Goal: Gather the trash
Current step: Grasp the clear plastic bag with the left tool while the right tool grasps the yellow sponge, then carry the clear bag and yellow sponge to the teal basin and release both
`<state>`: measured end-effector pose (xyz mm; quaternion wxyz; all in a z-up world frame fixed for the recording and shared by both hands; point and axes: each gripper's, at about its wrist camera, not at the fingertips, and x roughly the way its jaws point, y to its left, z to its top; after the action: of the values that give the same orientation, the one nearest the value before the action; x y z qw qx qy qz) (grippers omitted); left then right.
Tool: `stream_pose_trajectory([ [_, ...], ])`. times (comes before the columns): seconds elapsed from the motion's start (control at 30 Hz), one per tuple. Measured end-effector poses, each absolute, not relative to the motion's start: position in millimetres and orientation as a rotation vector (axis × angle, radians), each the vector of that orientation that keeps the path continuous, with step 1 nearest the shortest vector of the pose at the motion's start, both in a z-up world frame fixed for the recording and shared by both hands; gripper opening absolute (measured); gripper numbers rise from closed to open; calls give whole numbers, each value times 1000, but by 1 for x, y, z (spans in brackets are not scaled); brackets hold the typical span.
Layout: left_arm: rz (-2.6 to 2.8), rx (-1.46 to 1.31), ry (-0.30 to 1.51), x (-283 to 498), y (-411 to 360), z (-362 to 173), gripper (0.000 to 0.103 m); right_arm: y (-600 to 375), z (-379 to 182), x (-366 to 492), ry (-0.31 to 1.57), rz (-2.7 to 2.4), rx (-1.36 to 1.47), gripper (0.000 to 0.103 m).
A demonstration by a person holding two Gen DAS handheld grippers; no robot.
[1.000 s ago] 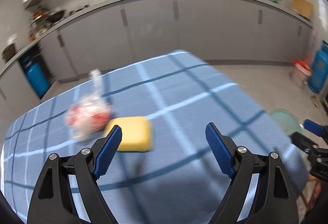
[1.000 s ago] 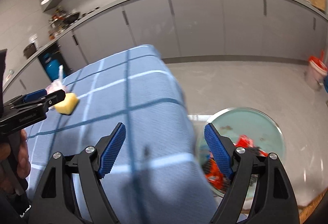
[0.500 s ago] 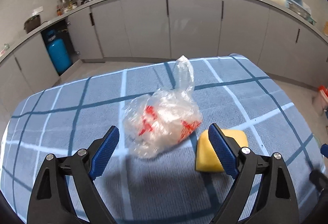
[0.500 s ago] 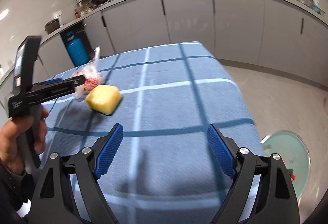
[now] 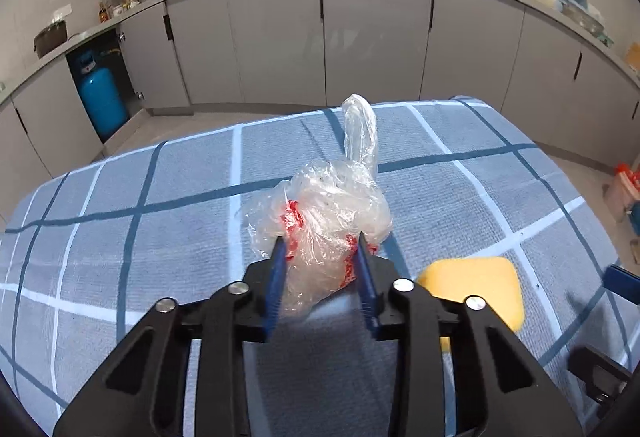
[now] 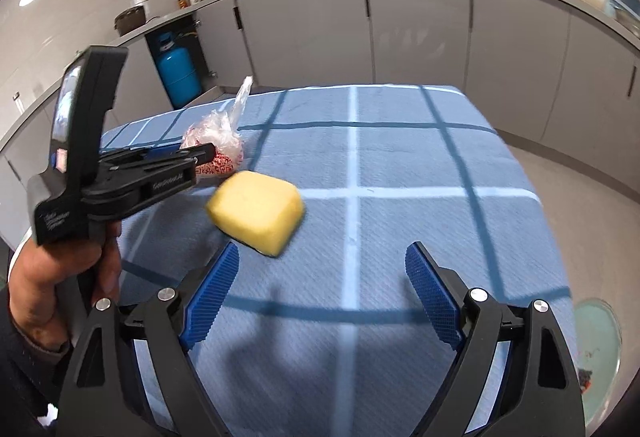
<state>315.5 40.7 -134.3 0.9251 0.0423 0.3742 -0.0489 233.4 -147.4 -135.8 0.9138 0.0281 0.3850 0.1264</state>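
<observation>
A crumpled clear plastic bag (image 5: 332, 205) with red print lies on the blue checked tablecloth (image 5: 160, 237). My left gripper (image 5: 320, 249) is shut on the bag's near end, which bulges between the blue pads. The bag also shows in the right wrist view (image 6: 216, 145), held by the left gripper (image 6: 200, 157). A yellow sponge (image 5: 476, 285) lies just right of the left gripper. My right gripper (image 6: 322, 265) is open and empty, with the sponge (image 6: 256, 213) just ahead of its left pad (image 6: 212, 297).
A round green bin (image 6: 596, 341) with red trash inside stands on the floor right of the table. Grey kitchen cabinets (image 5: 360, 37) run along the back. A blue gas cylinder (image 5: 98, 97) stands at the left. A red-topped container (image 5: 624, 185) sits on the floor at the far right.
My left gripper has moved onto the plastic bag and shut on it. My right gripper has swung left from the bin and closed in on the sponge, still open.
</observation>
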Motion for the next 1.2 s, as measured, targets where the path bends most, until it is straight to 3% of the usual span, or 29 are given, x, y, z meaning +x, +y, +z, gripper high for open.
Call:
stream_pose_trajectory([
  [0.53,-6,58,741,284,89,-118,29,-102,-163,284,872,321,82,84],
  [0.6,-9,58,747,282,90,-119,29,-100,-166,285,899,346,92,64],
  [0.7,-13,61,745,279,88,-117,29,-100,-165,283,896,364,91,57],
  [1.2,-150,125,691,251,9,-88,29,-168,-120,224,770,255,134,55],
])
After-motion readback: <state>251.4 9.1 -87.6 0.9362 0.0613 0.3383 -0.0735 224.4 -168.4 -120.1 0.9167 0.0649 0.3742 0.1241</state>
